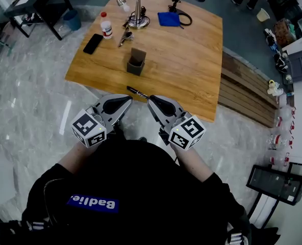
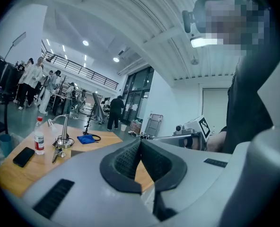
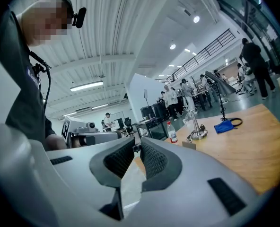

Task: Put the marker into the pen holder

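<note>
Plainly, I was in the carrying step: my right gripper [image 1: 152,101] was clenched on one end of the marker [image 1: 136,92], and its own view showed a small dark end pinched between the jaw tips. The rest of the black barrel stuck out toward ten o'clock, over the near edge of the table [image 1: 192,60]. My left gripper [image 1: 124,101] was closed on nothing, its pads pressed together, just beside the right one at nine o'clock.

The pen holder [image 1: 135,63] stood upright on the wood at twelve o'clock from both grippers, well apart from the marker and open at the top. Next, I judged, the move called for reaching forward and tipping the marker upright over that opening before letting go — lying flat as it was, it would not drop in.
</note>
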### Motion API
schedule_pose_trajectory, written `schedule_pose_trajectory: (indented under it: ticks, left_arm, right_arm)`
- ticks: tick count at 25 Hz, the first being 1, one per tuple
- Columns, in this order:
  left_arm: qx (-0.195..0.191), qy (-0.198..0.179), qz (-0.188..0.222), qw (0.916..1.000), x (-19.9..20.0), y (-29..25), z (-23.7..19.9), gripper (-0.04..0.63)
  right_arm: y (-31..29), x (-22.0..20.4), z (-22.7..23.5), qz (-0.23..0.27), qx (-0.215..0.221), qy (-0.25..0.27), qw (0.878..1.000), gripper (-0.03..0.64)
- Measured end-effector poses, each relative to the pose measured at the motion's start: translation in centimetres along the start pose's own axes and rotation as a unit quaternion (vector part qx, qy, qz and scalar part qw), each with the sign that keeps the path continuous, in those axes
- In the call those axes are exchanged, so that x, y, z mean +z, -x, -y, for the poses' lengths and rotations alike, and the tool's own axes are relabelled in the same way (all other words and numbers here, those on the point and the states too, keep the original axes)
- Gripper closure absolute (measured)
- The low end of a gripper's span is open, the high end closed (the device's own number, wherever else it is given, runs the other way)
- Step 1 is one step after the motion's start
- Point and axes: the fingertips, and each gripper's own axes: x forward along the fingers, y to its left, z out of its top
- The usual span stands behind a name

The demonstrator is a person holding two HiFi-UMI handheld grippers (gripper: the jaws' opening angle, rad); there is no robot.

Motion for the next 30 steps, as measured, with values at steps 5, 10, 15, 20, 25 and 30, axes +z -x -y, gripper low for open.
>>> schedule_pose_trajectory:
  ticks: [5, 10, 15, 20, 25, 30]
  left_arm:
    - [-0.02, -0.003, -0.003, 0.9998, 0.8, -0.6, -3.0, 0.586]
    - [-0.048, -0.002, -0.01, 0.9988, 1.1, -1.3, -6.7, 0.586]
    - [-0.077, -0.003, -0.018, 0.9969, 1.5, -1.7, -10.2, 0.586]
    - [-0.103, 0.005, -0.025, 0.9944, 1.4, -1.6, -13.4, 0.586]
    - [-0.119, 0.009, -0.036, 0.9922, 1.1, -1.6, -15.6, 0.586]
    - [-0.116, 0.013, -0.038, 0.9925, 1.0, -2.5, -16.4, 0.586]
  right_arm:
    - [-2.5, 0.4, 1.8, -0.009, -0.023, 0.0, 1.0, 0.572]
    - [-5.7, 0.7, 3.6, -0.019, -0.046, -0.001, 0.999, 0.574]
    - [-9.0, 0.6, 5.0, -0.041, -0.072, 0.007, 0.997, 0.574]
    - [-11.8, 0.8, 6.2, -0.06, -0.097, 0.021, 0.993, 0.574]
    - [-13.7, 0.7, 7.5, -0.082, -0.122, 0.051, 0.988, 0.574]
    - [-14.3, 0.1, 9.0, -0.12, -0.124, 0.087, 0.981, 0.574]
